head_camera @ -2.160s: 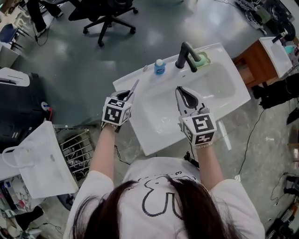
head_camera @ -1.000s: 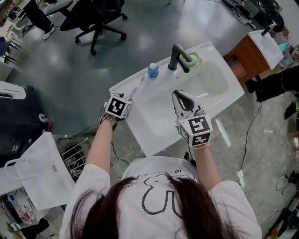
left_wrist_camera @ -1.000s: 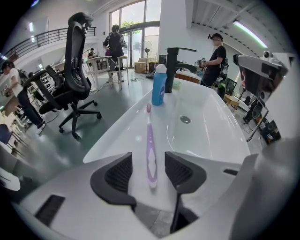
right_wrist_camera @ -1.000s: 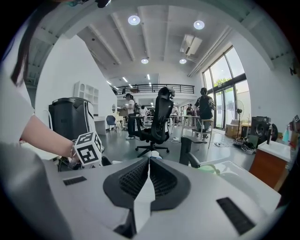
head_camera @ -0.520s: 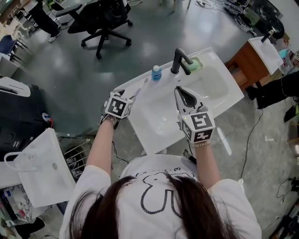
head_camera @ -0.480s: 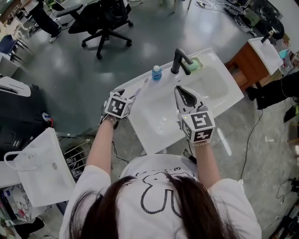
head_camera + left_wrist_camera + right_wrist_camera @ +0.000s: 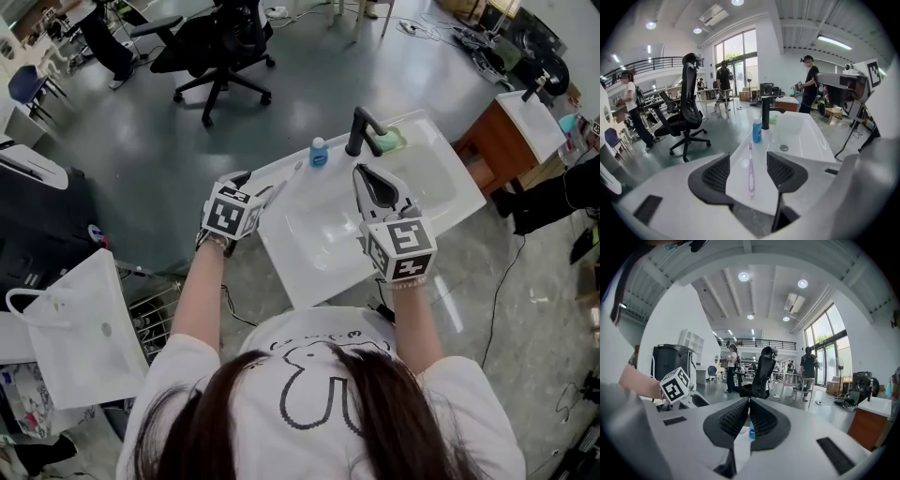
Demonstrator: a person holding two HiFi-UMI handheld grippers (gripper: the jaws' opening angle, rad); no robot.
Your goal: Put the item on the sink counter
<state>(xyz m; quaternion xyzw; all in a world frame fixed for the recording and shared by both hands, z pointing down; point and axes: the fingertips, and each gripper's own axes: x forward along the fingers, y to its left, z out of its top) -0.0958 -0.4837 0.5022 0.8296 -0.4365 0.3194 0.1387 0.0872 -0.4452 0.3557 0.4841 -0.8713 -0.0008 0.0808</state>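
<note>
A pale purple toothbrush (image 7: pixel 751 173) lies flat on the left rim of the white sink counter (image 7: pixel 740 187). In the head view the toothbrush (image 7: pixel 282 184) points toward the faucet. My left gripper (image 7: pixel 749 169) sits just behind the brush's handle end. Its jaws are opening, and both pads stand clear of the brush. In the head view that left gripper (image 7: pixel 249 184) hovers at the counter's left corner. My right gripper (image 7: pixel 373 187) hangs over the basin, shut with nothing in it. In its own view the right gripper (image 7: pixel 749 414) shows its pads meeting.
A black faucet (image 7: pixel 362 130), a small blue bottle (image 7: pixel 320 152) and a green sponge (image 7: pixel 393 141) stand along the sink's back rim. An office chair (image 7: pixel 221 45), a white bag (image 7: pixel 75 328), a wire rack (image 7: pixel 155 305) and a wooden stand (image 7: pixel 502 131) surround the sink. People stand in the background (image 7: pixel 810 89).
The left gripper held the toothbrush raised, then lowered it to the counter's rim and let go. Its jaws now stand apart. The right gripper has stayed over the basin.
</note>
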